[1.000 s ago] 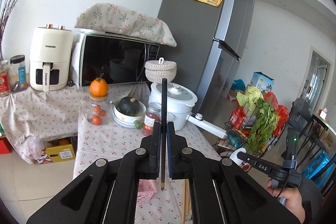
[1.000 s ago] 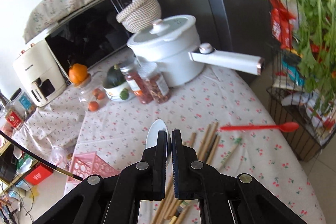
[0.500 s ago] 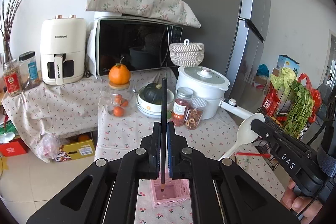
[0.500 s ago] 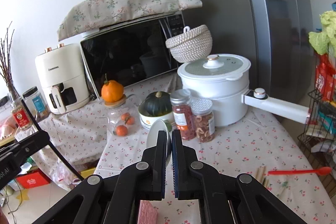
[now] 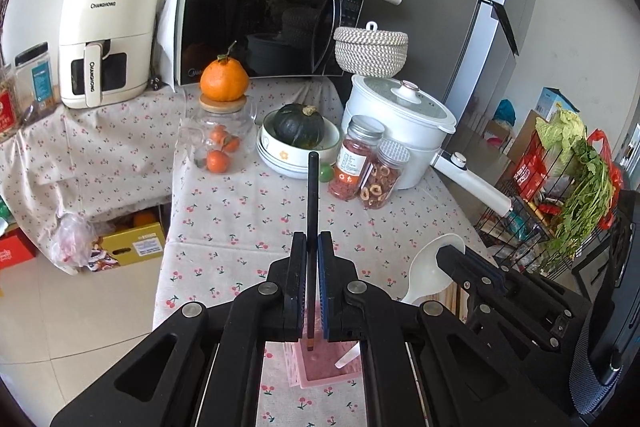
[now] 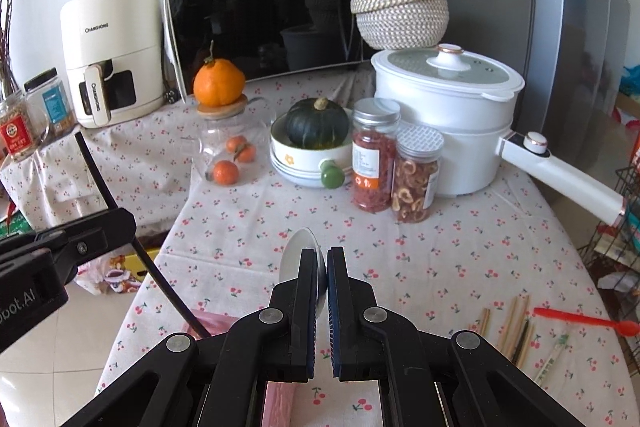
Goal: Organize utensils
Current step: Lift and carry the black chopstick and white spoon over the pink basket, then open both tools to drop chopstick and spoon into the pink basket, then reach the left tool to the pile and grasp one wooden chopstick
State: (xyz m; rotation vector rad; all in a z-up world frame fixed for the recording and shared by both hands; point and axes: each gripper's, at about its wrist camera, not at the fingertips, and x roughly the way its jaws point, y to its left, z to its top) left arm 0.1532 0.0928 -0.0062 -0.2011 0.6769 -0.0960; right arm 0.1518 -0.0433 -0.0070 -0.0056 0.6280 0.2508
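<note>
My left hand-held gripper (image 5: 308,283) was clamped on a dark chopstick (image 5: 311,211) poised over the pink basket (image 5: 320,373) at the worktop's near edge, my right hand-held gripper (image 6: 322,281) pinching a white spoon (image 6: 298,255); crowding together, either utensil might have missed and fallen.

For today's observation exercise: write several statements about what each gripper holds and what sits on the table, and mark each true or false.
1. The left gripper is shut on a dark chopstick. True.
2. The right gripper holds a red spoon. False: it holds a white spoon; the red spoon lies on the table.
3. An orange sits on the glass jar's lid. True.
4. The white pot has no lid. False: its lid is on.
</note>
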